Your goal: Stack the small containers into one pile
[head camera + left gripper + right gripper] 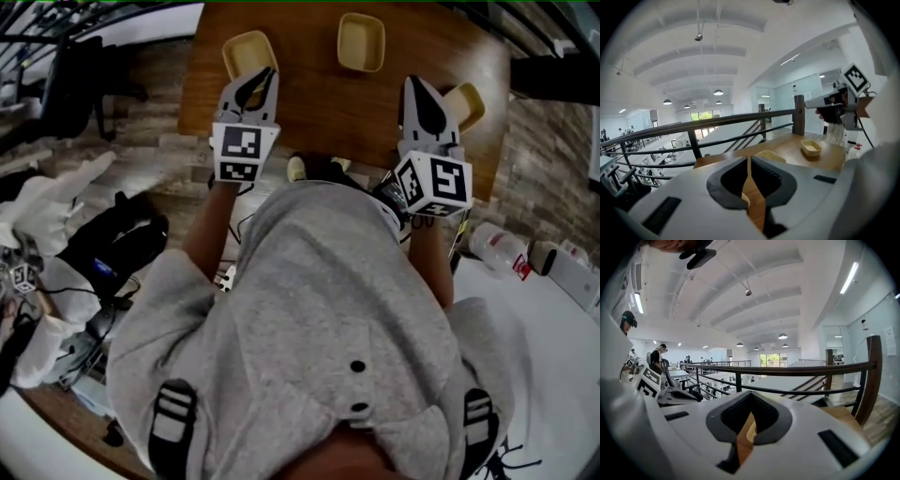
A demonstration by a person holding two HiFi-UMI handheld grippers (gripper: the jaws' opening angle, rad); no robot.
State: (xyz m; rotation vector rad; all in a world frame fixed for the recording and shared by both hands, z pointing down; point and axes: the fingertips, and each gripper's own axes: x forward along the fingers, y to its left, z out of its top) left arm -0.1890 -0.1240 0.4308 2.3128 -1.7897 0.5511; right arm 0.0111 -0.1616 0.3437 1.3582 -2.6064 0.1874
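Three small tan containers sit apart on the wooden table (309,103): one at the left (246,52), one at the far middle (361,41), one at the right edge (468,101). My left gripper (270,72) hovers just in front of the left container, shut and empty. In the left gripper view its jaws (749,159) meet, with one container (769,155) right behind them and another (811,147) farther right. My right gripper (413,84) is shut with nothing in it, just left of the right container. A container's rim (751,431) shows through its jaws (750,395).
A dark metal railing (722,123) runs behind the table's far edge, with a wooden post (871,376) at the right. On the floor lie a black bag (111,242) at the left and a bottle (497,246) at the right. A grey hoodie (319,319) fills the near view.
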